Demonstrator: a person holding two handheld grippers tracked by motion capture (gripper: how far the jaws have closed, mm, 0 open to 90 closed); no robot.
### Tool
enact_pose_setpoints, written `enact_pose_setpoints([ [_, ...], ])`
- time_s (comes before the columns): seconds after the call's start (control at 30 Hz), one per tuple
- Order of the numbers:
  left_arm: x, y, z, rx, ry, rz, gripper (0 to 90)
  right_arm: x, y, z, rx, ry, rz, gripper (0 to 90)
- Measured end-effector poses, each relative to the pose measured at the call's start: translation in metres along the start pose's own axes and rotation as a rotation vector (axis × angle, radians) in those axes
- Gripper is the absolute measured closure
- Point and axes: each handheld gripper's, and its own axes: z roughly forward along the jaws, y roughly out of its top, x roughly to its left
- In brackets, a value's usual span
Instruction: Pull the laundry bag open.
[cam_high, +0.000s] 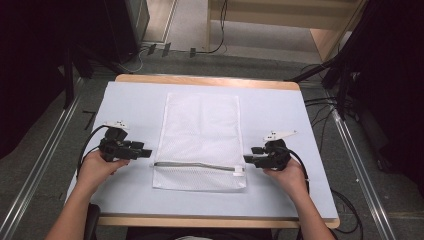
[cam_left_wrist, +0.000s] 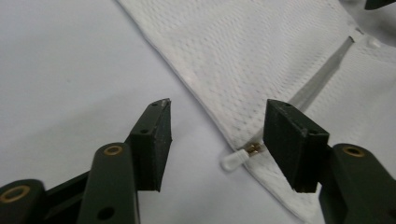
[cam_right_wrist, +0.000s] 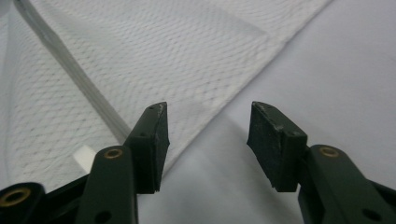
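Two tongs, both ours, both with jaws standing wide and nothing between the pads: the left tongs (cam_high: 146, 152) sit just off the left end of the zipper, the right tongs (cam_high: 248, 159) just off its right end, each low over the desk (cam_high: 135, 107). Item between them: one white mesh laundry bag (cam_high: 200, 142), lying flat and lengthwise in the middle of the desk, near edge toward us. Its grey zipper (cam_high: 195, 165) runs across the lower part, apparently closed, with a small white tab (cam_high: 238, 172) at the right end. In the left gripper view we note a clear tube-shaped puller on a brass fitting (cam_left_wrist: 239, 157), lying at the bag's edge between the open jaws and touching neither. In the right gripper view the bag's side edge (cam_right_wrist: 219, 114) passes between the jaws, pads clear of it. Handling note, as we judge it: the mesh is thin and limp, so we should pin the fabric with one pair of tongs before pulling on the zipper, close squarely on the small puller rather than beside it, and draw along the zipper line so the bag does not bunch.
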Motion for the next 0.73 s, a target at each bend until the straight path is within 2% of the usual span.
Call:
enact_pose_setpoints([
  [0.13, 0.005, 0.0, 0.0, -0.013, 0.026, -0.017, 39.7, -0.004, -0.002, -0.002, -0.006, -0.018, 0.02, 43.4],
  [0.33, 0.013, 0.0, 0.003, -0.006, 0.07, -0.029, 36.4, -0.009, -0.004, -0.003, -0.015, -0.046, 0.044, 39.1],
  [0.5, 0.018, 0.0, 0.003, -0.008, 0.078, -0.039, 34.5, -0.013, -0.007, -0.004, -0.015, -0.066, 0.062, 37.9],
  [0.73, 0.02, 0.001, 0.004, -0.026, 0.088, -0.047, 30.7, -0.014, -0.009, -0.004, -0.016, -0.078, 0.059, 36.8],
])
